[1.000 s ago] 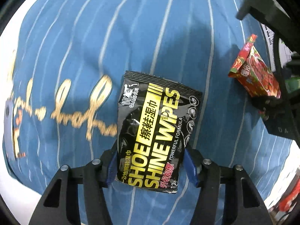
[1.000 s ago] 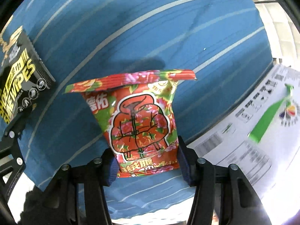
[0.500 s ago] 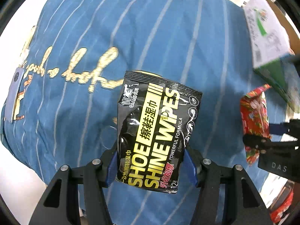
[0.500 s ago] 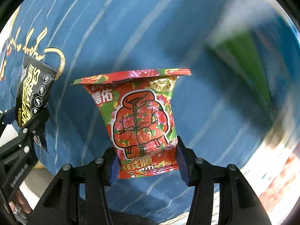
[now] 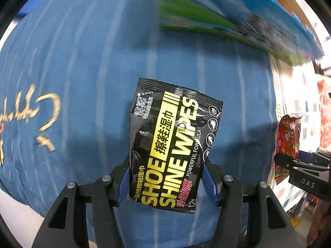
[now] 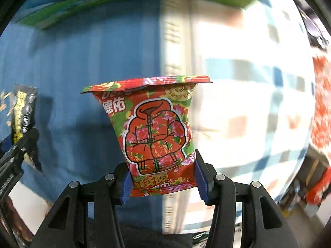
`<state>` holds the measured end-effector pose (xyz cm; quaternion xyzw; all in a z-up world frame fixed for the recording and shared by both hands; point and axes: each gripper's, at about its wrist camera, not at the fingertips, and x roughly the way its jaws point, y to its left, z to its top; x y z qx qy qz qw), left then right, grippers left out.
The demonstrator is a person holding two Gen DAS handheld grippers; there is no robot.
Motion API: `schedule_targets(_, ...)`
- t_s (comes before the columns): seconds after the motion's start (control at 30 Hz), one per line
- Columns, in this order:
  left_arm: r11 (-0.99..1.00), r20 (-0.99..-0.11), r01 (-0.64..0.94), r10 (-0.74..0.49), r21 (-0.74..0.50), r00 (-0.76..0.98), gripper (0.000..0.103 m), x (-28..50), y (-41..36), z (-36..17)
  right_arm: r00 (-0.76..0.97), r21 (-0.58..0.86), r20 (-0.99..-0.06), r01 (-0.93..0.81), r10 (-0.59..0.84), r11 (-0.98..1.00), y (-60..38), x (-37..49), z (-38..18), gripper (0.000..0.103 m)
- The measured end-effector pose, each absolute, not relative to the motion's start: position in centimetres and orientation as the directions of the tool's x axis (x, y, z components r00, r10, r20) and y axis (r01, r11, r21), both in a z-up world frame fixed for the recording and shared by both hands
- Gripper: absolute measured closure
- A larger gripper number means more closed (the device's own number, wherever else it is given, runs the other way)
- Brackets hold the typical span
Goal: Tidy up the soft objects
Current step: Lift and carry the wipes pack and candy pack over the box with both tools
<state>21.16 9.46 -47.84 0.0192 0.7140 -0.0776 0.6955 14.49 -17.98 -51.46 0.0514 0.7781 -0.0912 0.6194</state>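
blue striped cloth [image 5: 86, 66] fills both frames, blurred. at centre frame the left gripper [image 5: 166, 180] fingers clamp the black shoe wipes pack [image 5: 171, 144], the right gripper [image 6: 162, 183] the red floral pack [image 6: 153, 132]. both are lifted, neither yet placed.

A blue cloth [image 5: 99, 66] with thin pale stripes covered the surface below, and gold handwritten lettering [image 5: 41, 115] ran across its left part. A box with a green band [image 5: 206, 29], badly blurred, lay on the cloth along its far edge. To the right the blue gave way to a white covering with blue and tan checks [image 6: 248, 95], also blurred.
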Motion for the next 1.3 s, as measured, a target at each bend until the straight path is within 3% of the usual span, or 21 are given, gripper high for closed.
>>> schedule_targets(0.27,0.984,-0.995,0.174,-0.015,-0.031,-0.095,0.045,20.8,5.9,-52.3,-0.252,-0.069,-0.968,0.262,0.000,0.963,-22.5,14.6,-54.1,0.046)
schedule_targets(0.5,0.987,-0.993,0.156,-0.011,-0.030,-0.121,0.036,22.4,5.0,-53.2,-0.238,0.000,-0.968,0.298,0.074,0.955,-23.0,17.4,-52.2,0.023)
schedule_targets(0.67,0.986,-0.994,0.168,0.007,-0.012,-0.111,0.038,23.5,4.4,-54.0,-0.271,-0.009,-0.960,0.285,0.072,0.959,-23.9,18.2,-51.2,0.023)
schedule_targets(0.73,0.986,-0.994,0.167,0.003,-0.015,-0.110,0.046,23.9,2.5,-53.4,-0.277,-0.027,-0.959,0.276,0.052,0.961,-22.3,18.4,-53.3,0.024)
schedule_targets(0.83,0.986,-0.995,0.164,0.006,-0.010,-0.102,0.048,22.7,2.5,-52.2,-0.243,-0.054,-0.970,0.267,0.013,0.962,-21.7,18.0,-53.1,0.030)
schedule_targets(0.9,0.987,-0.995,0.159,0.015,0.000,-0.094,0.048,21.8,2.1,-51.9,-0.223,-0.060,-0.975,0.256,-0.001,0.965,-20.5,17.5,-52.6,0.050)
schedule_targets(1.3,0.983,-0.999,0.179,0.023,0.030,0.038,0.048,17.9,-0.3,-44.0,-0.123,-0.003,-0.992,0.226,0.026,0.974,-17.9,16.1,-47.1,0.054)
